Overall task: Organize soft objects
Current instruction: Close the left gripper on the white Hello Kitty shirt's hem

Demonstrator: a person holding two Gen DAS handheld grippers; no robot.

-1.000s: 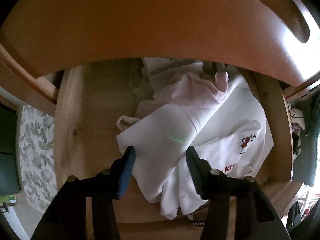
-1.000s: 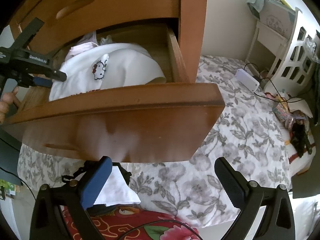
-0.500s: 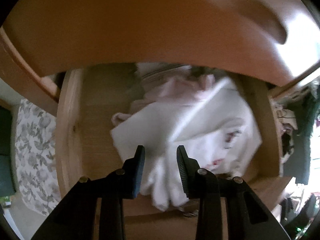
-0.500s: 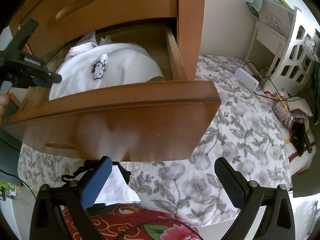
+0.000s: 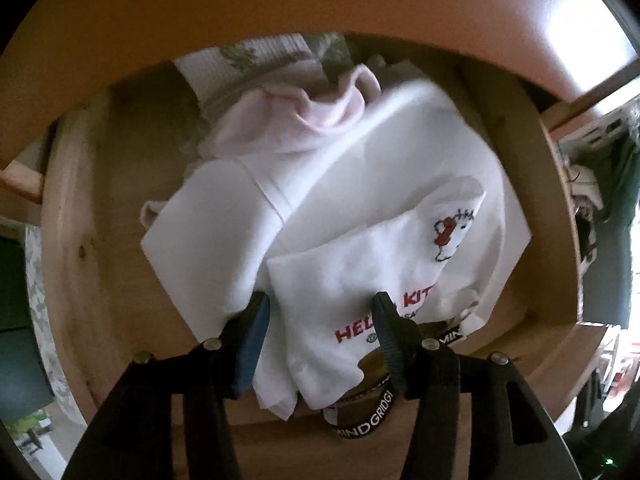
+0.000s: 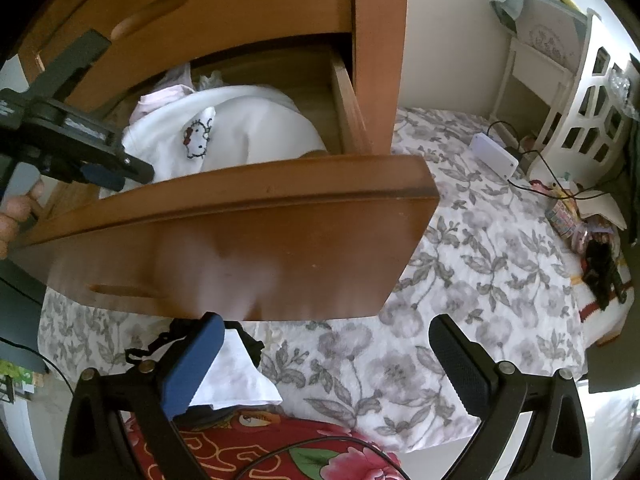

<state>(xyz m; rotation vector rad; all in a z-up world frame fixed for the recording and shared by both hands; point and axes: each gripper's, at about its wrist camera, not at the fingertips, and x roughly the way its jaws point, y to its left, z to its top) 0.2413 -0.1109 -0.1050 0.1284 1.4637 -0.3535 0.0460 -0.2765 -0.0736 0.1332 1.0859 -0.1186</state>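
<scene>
A folded white cotton sweatshirt (image 5: 360,200) lay in the open wooden drawer (image 5: 80,240) of an orange-brown chest. Red embroidered letters on its front read "HEL" and "KIT", the rest hidden behind a gripper finger, and a small cartoon cat face with a red bow (image 5: 452,236) was stitched above them. The fabric looked soft and thick, with rounded folds. Behind it in the drawer lay a crumpled pale pink garment (image 5: 288,120) and, further back, a ribbed white knit, partly hidden. A black elastic band with white letters reading "MINDGRIDGI" (image 5: 364,420) curved out from under the sweatshirt's front edge.

The left gripper (image 5: 320,312), black with a blue pad on one finger, pointed down into the drawer. Its jaws had just been opening and stood apart, with a fold of the sweatshirt between them; whether the pads pressed on the cloth could not be told.

The right gripper (image 6: 324,360) hung open and empty below the drawer's smooth front panel (image 6: 240,256), above a grey floral bedspread (image 6: 460,280). A folded white cloth (image 6: 236,376) and a red flowered fabric (image 6: 280,452) lay beneath it.
</scene>
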